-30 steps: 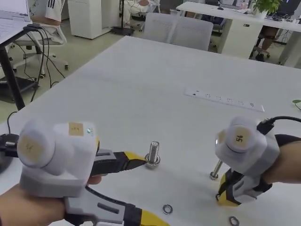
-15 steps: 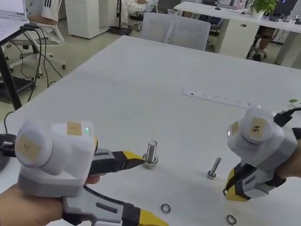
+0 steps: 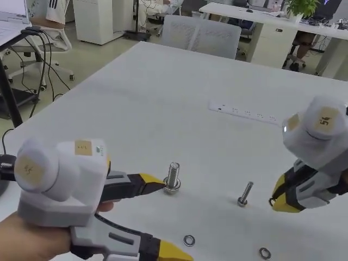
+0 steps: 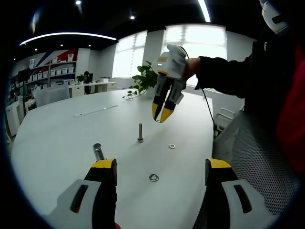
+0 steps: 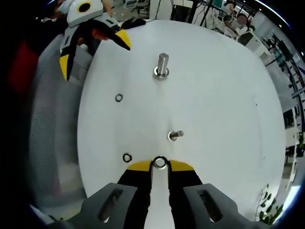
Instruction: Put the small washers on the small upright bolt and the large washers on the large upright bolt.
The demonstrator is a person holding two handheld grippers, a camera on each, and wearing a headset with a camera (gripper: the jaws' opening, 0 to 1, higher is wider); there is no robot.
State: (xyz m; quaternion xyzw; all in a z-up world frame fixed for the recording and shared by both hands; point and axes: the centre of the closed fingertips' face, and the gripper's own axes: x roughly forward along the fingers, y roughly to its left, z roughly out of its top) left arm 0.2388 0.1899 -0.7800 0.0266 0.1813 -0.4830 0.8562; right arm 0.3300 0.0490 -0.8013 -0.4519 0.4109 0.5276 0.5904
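Two bolts (image 5: pixel 162 64) (image 5: pixel 175 135), two loose washers (image 5: pixel 118 98) (image 5: pixel 127 157) — one washer (image 5: pixel 160 162) in right hand-held gripper (image 5: pixel 160 167).

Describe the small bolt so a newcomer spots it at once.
On the white table, on the near side of the power strip, two bolts stand upright. The small bolt is the thin one, nearer the right tongs; the large bolt is thicker.

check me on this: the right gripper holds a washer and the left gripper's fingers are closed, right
Not quite: the left gripper has its fingers wide apart, open, as the left gripper view shows. The right gripper does hold a washer.
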